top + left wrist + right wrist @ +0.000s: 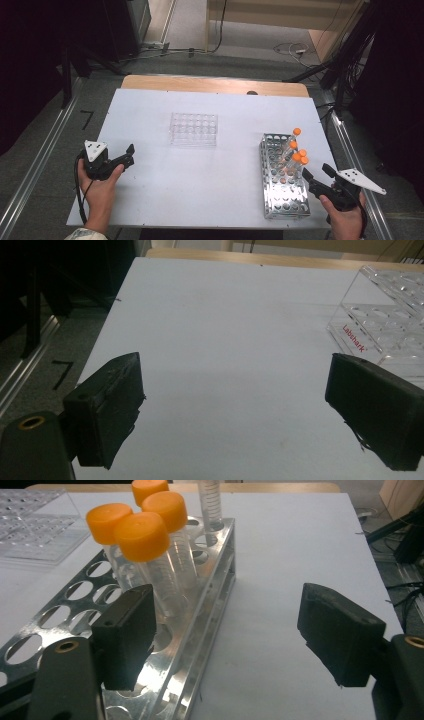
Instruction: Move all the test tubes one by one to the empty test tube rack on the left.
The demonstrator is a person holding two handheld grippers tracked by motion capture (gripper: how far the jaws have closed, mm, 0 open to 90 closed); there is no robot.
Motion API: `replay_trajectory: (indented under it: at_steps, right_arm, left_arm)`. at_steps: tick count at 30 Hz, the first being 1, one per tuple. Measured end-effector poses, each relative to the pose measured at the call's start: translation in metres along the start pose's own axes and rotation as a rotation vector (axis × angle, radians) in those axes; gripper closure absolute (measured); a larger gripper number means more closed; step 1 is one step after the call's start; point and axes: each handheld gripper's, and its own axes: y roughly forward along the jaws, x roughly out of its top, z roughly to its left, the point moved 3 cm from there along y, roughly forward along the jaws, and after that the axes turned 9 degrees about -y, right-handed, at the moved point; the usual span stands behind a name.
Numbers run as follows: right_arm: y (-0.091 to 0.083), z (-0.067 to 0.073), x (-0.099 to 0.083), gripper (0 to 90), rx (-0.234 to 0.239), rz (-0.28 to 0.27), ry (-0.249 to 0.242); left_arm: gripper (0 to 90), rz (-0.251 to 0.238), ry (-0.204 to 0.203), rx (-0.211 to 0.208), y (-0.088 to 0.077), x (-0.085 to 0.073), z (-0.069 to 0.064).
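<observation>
Item: five orange-capped tubes, all standing in the far end of the metal rack; clear rack, left of it, holds none. My right gripper, jaws wide and empty, sits just beside the metal rack's near-right edge; my left gripper, likewise agape with nothing held, waits well left. I judge nothing transferred yet.

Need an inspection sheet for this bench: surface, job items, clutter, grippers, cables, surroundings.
Surface: white board on a wooden table; bare between the racks.
Job's things: metal rack at right holding orange-capped tubes toward its far end, most holes vacant; clear plastic rack mid-board holds no tubes.
Clutter: nothing seen.
Grippers: left gripper open, nothing between the jaws, at the board's left edge; right gripper open, next to the metal rack, near the tubes, not touching them.
Cables: a lead trails from the left gripper; loose cables on the floor beyond.
Surroundings: floor rails on both sides, dark equipment around.
</observation>
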Motion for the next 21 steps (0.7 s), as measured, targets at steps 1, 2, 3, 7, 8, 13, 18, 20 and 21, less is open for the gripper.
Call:
replay_trajectory:
  at_steps: [1, 2, 3, 7, 8, 13, 18, 20, 21]
  right_arm:
    - [0.000, 0.001, 0.000, 24.0, 0.005, -0.003, -0.002]
    - [0.001, 0.002, 0.000, 24.3, 0.009, -0.005, -0.005]
    - [0.001, 0.003, 0.000, 24.7, 0.012, -0.002, -0.006]
    - [0.004, 0.007, 0.000, 27.6, 0.032, -0.001, -0.018]
    - [0.005, 0.008, 0.001, 28.3, 0.035, -0.004, -0.024]
    - [0.008, 0.012, 0.001, 36.0, 0.057, -0.005, -0.046]
    - [0.011, 0.014, 0.002, 46.9, 0.082, -0.013, -0.063]
    - [0.012, 0.015, 0.003, 50.4, 0.099, -0.016, -0.065]
    - [0.012, 0.015, 0.003, 51.2, 0.099, -0.017, -0.069]
  left_arm:
    - [9.9, 0.001, 0.001, 0.000, 0.000, 0.000, 0.000]
    - [9.9, 0.002, 0.000, -0.001, 0.000, 0.000, 0.000]
    - [9.9, 0.002, 0.000, -0.001, 0.000, 0.000, 0.000]
    - [9.9, 0.003, 0.002, -0.002, 0.001, 0.000, 0.000]
    - [9.8, 0.002, 0.003, -0.001, 0.001, 0.000, -0.001]
    - [10.0, 0.006, 0.000, -0.006, 0.001, -0.001, -0.001]
    - [9.9, 0.010, 0.001, -0.008, 0.001, -0.001, -0.001]
    - [10.0, 0.011, 0.002, -0.008, 0.002, -0.001, -0.001]
    - [10.0, 0.011, 0.001, -0.009, 0.002, -0.001, -0.001]
